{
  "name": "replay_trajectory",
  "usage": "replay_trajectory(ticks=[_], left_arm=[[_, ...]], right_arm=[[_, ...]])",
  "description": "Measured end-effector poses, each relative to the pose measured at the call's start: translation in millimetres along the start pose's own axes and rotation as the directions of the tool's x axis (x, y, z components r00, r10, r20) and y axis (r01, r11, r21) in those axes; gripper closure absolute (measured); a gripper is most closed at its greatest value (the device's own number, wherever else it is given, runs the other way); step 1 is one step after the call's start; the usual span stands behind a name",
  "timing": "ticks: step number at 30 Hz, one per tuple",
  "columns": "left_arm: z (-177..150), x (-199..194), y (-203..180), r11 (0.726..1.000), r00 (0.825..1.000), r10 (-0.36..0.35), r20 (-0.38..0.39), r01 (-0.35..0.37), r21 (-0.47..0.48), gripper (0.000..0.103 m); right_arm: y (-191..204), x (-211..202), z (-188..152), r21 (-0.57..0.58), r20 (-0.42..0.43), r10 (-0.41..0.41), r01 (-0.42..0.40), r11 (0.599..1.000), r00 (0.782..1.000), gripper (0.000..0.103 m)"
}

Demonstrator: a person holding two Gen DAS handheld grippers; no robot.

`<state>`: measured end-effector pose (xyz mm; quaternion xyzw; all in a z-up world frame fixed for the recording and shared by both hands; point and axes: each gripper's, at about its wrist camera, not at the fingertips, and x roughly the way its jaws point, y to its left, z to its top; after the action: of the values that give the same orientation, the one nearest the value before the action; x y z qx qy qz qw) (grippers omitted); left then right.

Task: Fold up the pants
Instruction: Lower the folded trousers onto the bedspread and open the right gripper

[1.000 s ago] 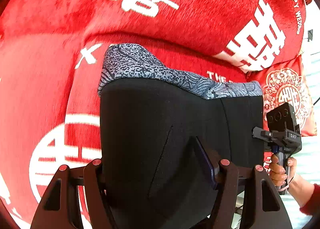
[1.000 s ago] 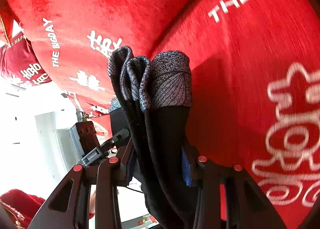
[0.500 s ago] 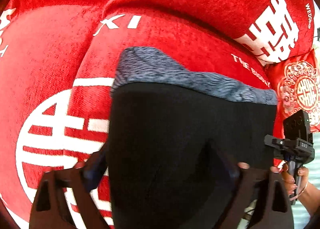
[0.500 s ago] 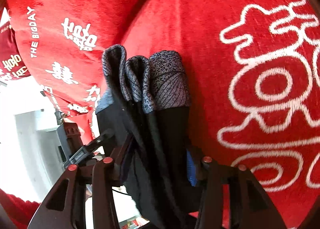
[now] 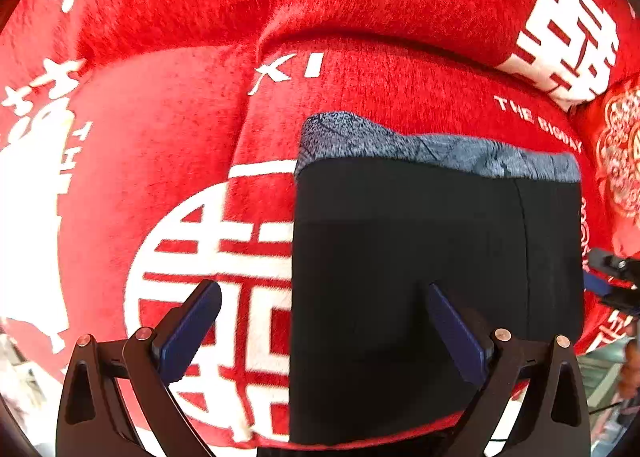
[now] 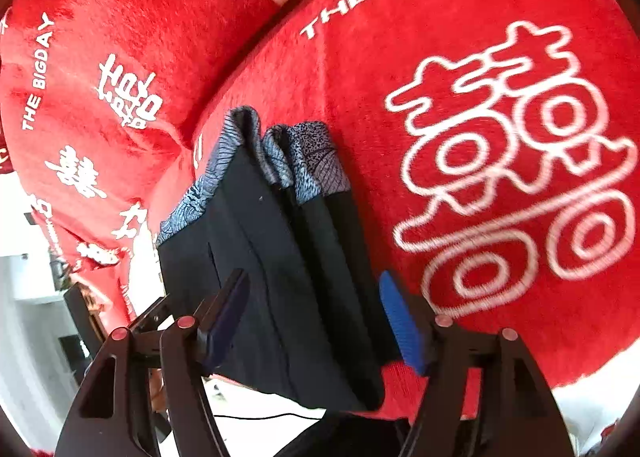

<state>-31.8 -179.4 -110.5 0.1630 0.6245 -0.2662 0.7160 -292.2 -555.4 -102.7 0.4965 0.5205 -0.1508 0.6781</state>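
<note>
The folded black pants (image 5: 432, 277) with a grey patterned waistband (image 5: 420, 145) lie flat on the red sofa seat. In the right wrist view the pants (image 6: 280, 277) show as a stack of several layers, waistband folds at the far end. My left gripper (image 5: 324, 317) is open; its left finger is over the red cover and its right finger over the pants, holding nothing. My right gripper (image 6: 314, 309) is open around the stack's near edge, its blue pads apart from the cloth.
The red sofa cover (image 5: 180, 137) with white characters covers seat and backrest. A red embroidered cushion (image 5: 620, 161) sits at the right. The sofa's front edge (image 6: 580, 389) and white floor lie near me. The other gripper shows at the right edge (image 5: 616, 281).
Both grippers were shut on the pants and carried them down onto the seat. Now both have opened and the pants lie released on the sofa.
</note>
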Motion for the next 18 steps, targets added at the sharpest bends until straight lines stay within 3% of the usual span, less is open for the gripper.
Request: replay_trajectory(ticks=[4,9,12,18], left_arm=[[-10.8,-8.4,-5.3,0.999,0.999,0.044,-0.016,-0.044,0.013,0.000],[-25.9,-24.3,-21.1,0.994,0.995,0.095,-0.027,-0.094,0.059,0.000],[-35.4,-39.5,-32.2,0.992,0.995,0.093,-0.027,-0.091,0.082,0.000],[-50.6,-64.5,-47.8,0.991,0.996,0.083,-0.043,-0.078,0.109,0.000]], right_arm=[[8.1,-16.1,-12.5,-0.035,0.020,-0.141,0.141,0.989,0.990,0.021],[23.7,-27.3,-32.5,-0.124,0.057,-0.315,0.319,0.940,0.948,0.014],[38.0,-35.4,-46.8,-0.174,0.090,-0.334,0.345,0.922,0.938,0.000],[67.5,-49.7,-68.8,-0.205,0.118,-0.350,0.368,0.907,0.929,0.000]])
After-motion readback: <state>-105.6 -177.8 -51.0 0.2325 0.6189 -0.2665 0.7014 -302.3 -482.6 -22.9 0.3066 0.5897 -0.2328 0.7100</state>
